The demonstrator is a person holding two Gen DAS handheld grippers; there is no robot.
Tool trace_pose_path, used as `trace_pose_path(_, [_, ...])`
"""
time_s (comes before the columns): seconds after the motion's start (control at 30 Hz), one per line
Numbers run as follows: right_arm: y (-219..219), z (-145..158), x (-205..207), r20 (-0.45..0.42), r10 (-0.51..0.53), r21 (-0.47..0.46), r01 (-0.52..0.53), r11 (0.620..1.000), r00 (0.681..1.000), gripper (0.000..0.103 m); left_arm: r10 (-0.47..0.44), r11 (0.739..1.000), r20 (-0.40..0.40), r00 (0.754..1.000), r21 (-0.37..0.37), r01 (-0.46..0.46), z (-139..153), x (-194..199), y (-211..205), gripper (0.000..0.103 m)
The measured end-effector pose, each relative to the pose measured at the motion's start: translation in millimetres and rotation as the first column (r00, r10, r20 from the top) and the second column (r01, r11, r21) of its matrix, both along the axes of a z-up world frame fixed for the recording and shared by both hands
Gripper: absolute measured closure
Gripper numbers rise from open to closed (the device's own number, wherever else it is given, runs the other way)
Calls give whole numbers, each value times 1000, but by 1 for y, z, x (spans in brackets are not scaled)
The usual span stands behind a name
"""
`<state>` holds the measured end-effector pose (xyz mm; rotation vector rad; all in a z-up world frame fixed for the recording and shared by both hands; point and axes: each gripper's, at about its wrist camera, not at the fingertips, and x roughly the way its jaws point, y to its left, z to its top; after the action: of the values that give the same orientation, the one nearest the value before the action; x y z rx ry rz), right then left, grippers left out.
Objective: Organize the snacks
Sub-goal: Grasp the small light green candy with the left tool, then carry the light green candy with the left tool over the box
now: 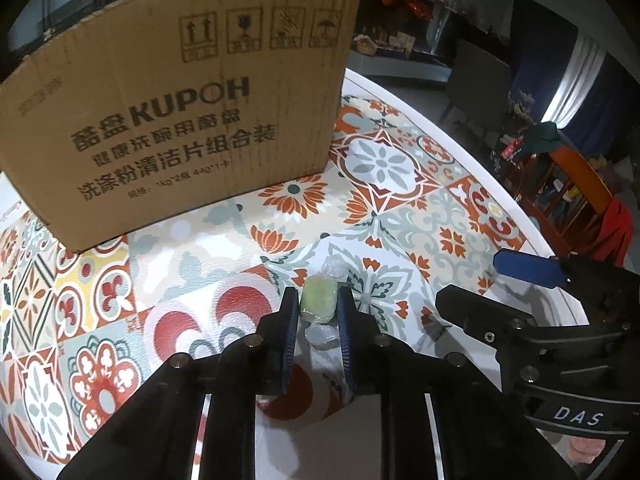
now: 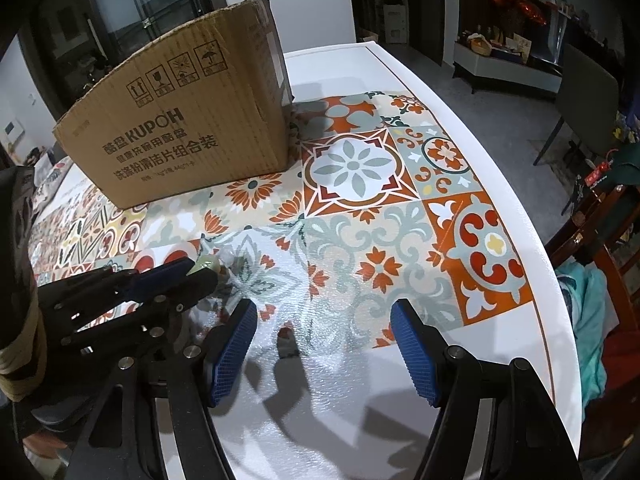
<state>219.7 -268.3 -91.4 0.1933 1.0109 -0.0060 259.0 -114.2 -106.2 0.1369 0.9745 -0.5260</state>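
Observation:
A pale green candy (image 1: 318,303) in a clear twisted wrapper lies on the patterned tablecloth (image 1: 384,208). My left gripper (image 1: 318,308) is shut on it, one blue pad against each side. The right wrist view shows the same candy (image 2: 205,267) at the tips of the left gripper (image 2: 200,272). My right gripper (image 2: 324,344) hangs open over the cloth, its blue pads wide apart. A small dark wrapped piece (image 2: 286,342) lies on the cloth between them, untouched. That right gripper (image 1: 492,288) also shows at the right of the left wrist view.
A brown cardboard box (image 1: 180,120) printed KUPOH stands on the table behind the candy, also seen as the box (image 2: 180,132) at the left. The table's white rim (image 2: 532,216) curves along the right. Beyond it are wooden chairs (image 1: 572,196) with clothes.

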Motion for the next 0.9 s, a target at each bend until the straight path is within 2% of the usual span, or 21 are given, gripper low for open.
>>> trace_pose_path(0.5, [14,35,-6,67,38,-21,-37,999,997,33,71,996,59,996,-66,-68,46,-18,30,83])
trace_pose_path(0.9, [31,79,-5,156,93,-52,-85,995,983,33,146,987,157,977,-88,-134,92,-25,53,83])
